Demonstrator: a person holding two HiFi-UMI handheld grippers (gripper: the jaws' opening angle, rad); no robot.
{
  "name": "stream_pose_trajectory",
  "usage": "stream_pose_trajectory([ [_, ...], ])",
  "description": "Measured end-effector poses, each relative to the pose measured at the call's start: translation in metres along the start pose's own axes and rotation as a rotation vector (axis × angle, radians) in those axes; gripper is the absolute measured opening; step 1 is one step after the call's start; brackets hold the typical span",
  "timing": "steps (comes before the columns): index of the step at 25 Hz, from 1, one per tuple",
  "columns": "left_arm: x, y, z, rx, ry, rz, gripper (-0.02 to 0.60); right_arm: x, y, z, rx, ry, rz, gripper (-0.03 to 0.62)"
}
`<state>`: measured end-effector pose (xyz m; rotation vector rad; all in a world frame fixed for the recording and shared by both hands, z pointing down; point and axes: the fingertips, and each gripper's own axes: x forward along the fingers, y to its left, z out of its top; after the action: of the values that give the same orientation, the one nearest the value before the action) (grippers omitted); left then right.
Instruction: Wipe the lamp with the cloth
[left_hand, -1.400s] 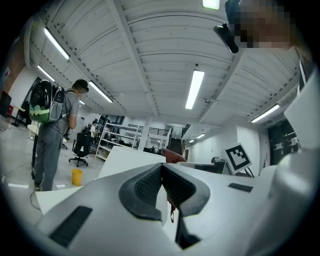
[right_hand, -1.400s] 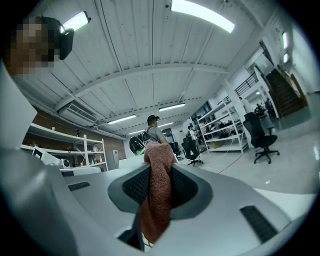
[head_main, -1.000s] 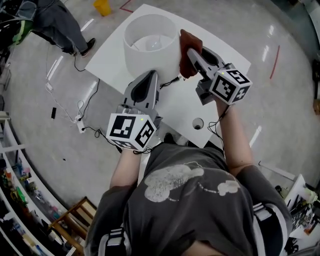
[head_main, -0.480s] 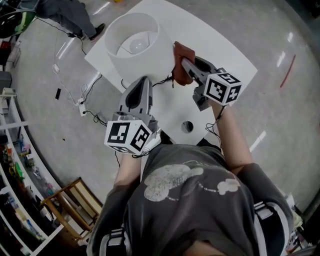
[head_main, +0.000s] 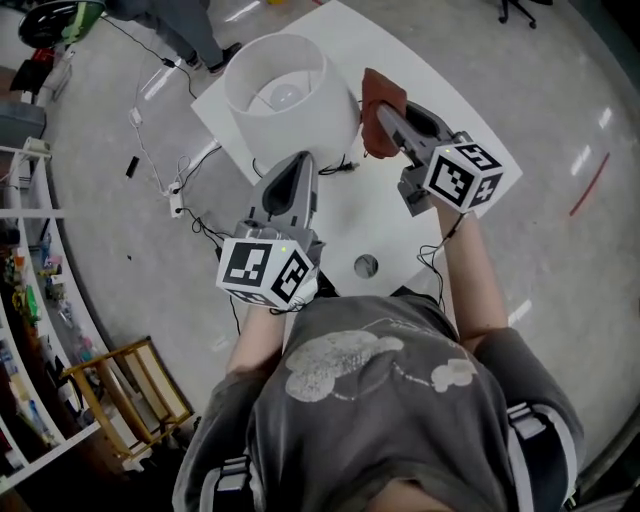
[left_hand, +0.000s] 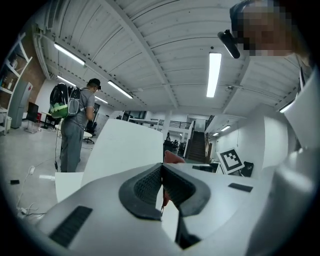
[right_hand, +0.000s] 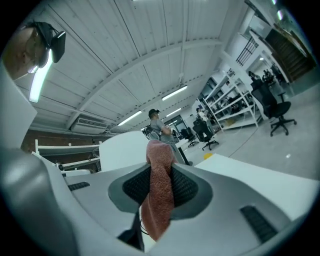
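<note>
Rust-red cloth (head_main: 381, 92), 1, pinched in right hand-held gripper (head_main: 388, 120), left hand-held gripper (head_main: 301, 161) closed empty, 1 white lamp (head_main: 300, 125)

From overhead we look steeply down on the desk (head_main: 400, 215); both gripper views sit low, close, facing the lamp (head_main: 300, 125) we share

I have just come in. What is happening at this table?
A person works on a white table lamp with two hand-held grippers. The right gripper is shut on a reddish-brown cloth and holds it at the lamp's right side; whether it touches is unclear. The left gripper is shut and empty, pointing at the lamp from the near side.
</note>
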<state>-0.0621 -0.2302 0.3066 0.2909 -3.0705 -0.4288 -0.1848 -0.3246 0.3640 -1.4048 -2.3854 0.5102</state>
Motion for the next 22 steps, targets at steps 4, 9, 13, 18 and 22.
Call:
stream_pose_trajectory([
  [4, -0.012, -0.008, 0.013, 0.025, -0.052, 0.002, 0.008, -0.001, 0.03, 0.026, -0.07, -0.04, 0.071, 0.086],
  [9, -0.024, -0.025, 0.011, 0.044, -0.091, -0.002, 0.008, -0.003, 0.055, 0.04, -0.159, -0.057, 0.138, 0.086],
  [13, -0.036, -0.03, 0.016, 0.043, -0.101, 0.008, 0.008, 0.001, 0.068, 0.046, -0.214, -0.037, 0.144, 0.086],
  [18, -0.039, -0.025, 0.011, 0.04, -0.092, 0.032, 0.008, 0.006, 0.057, 0.041, -0.206, -0.018, 0.126, 0.086],
  [22, -0.04, -0.019, 0.012, 0.021, -0.076, 0.051, 0.008, 0.012, 0.046, 0.035, -0.186, 0.021, 0.094, 0.086],
])
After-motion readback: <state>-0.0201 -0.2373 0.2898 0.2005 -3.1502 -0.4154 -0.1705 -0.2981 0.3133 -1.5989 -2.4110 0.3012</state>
